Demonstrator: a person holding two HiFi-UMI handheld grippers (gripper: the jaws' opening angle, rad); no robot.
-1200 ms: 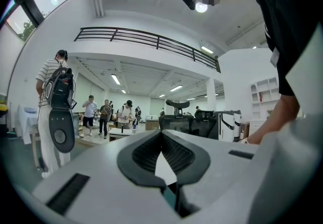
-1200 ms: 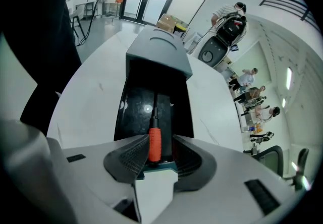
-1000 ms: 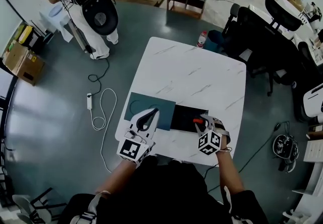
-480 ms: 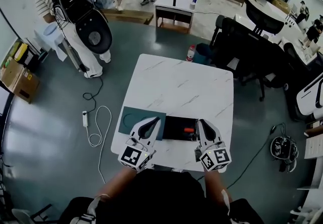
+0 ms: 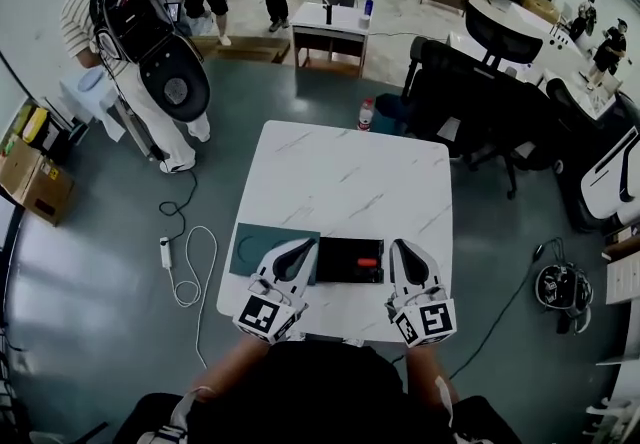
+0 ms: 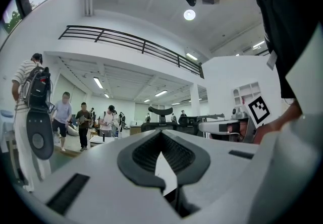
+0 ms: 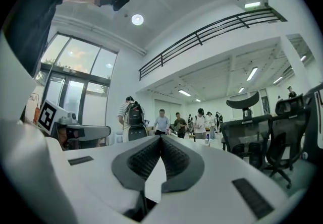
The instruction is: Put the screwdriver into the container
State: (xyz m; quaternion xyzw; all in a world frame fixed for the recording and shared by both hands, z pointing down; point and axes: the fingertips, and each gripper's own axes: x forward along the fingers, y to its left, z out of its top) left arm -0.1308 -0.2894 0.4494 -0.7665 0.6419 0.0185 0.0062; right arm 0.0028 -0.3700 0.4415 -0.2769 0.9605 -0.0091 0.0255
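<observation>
The screwdriver (image 5: 367, 262), with a red handle, lies inside the black container (image 5: 340, 268) at the near side of the white marble table (image 5: 345, 182). My right gripper (image 5: 400, 245) rests just right of the container, apart from the screwdriver, pointing away from me. In the right gripper view its jaws (image 7: 161, 138) are shut with nothing between them. My left gripper (image 5: 305, 244) sits at the container's left edge, over the teal mat (image 5: 255, 244). The left gripper view shows it (image 6: 161, 133) shut and empty too.
Black office chairs (image 5: 480, 92) crowd the table's far right side. A red bottle (image 5: 365, 114) stands on the floor beyond the table. A cable and power strip (image 5: 166, 254) lie on the floor at left. People and a small table (image 5: 330, 22) are farther off.
My right gripper has drawn back from the container toward the table's near edge. The screwdriver, at its jaws a second ago, now lies alone in the container. The head view has tilted up slightly.
</observation>
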